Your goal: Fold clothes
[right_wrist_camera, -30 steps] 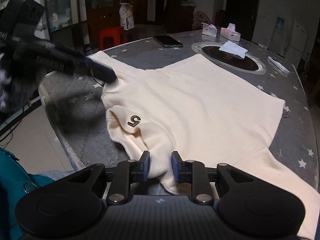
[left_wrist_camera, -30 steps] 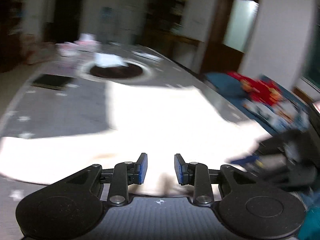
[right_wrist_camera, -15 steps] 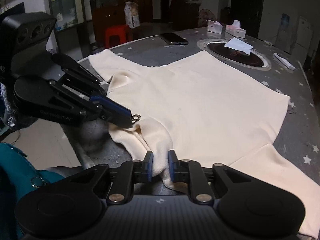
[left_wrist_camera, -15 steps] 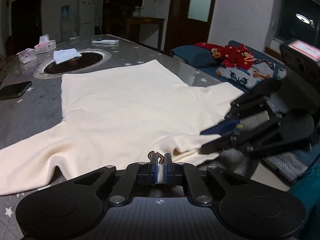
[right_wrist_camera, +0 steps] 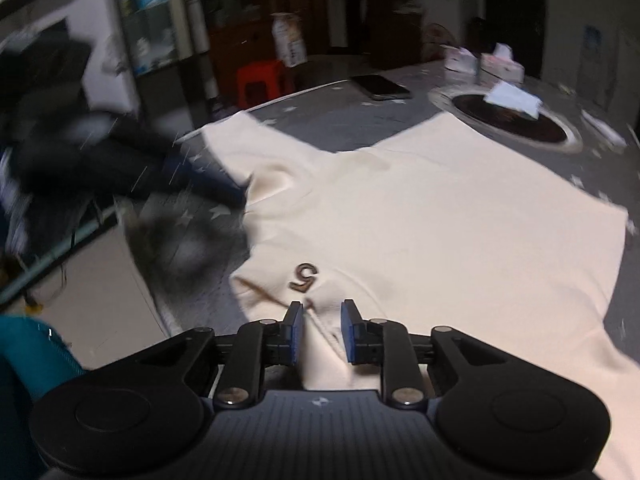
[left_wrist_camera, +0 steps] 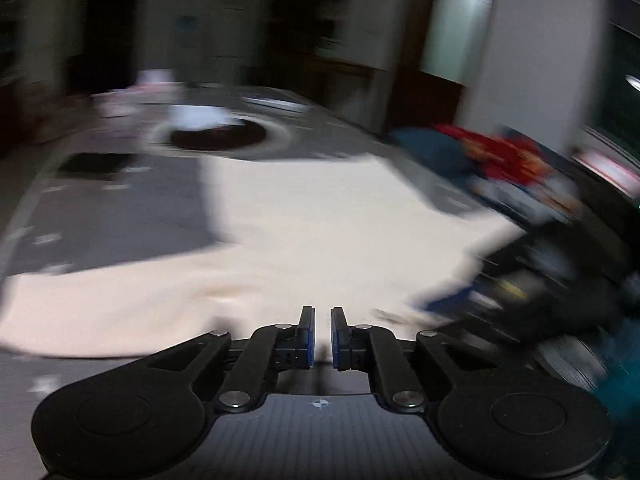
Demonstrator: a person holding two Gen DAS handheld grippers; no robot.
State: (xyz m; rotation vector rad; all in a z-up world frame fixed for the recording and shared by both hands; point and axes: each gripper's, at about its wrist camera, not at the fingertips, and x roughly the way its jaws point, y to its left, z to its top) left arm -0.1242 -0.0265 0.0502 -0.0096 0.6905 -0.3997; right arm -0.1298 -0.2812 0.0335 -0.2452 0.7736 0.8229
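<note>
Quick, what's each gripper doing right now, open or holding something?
Left gripper: nearly shut; whether it holds cloth cannot be told.
Right gripper: part open around the cream sweater's collar.

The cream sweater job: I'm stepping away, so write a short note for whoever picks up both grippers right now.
Left gripper: jaws nearly together with a narrow gap, at the sweater's near edge; the blurred frame does not show whether it pinches cloth.
Right gripper: jaws apart, with a ridge of collar cloth between them, just below the "5" patch.
The sweater lies spread flat on the grey table, sleeves out to both sides.
Done: laid out, no fold made.
Left: every fold. Watch the phone and tissues beyond it.
</note>
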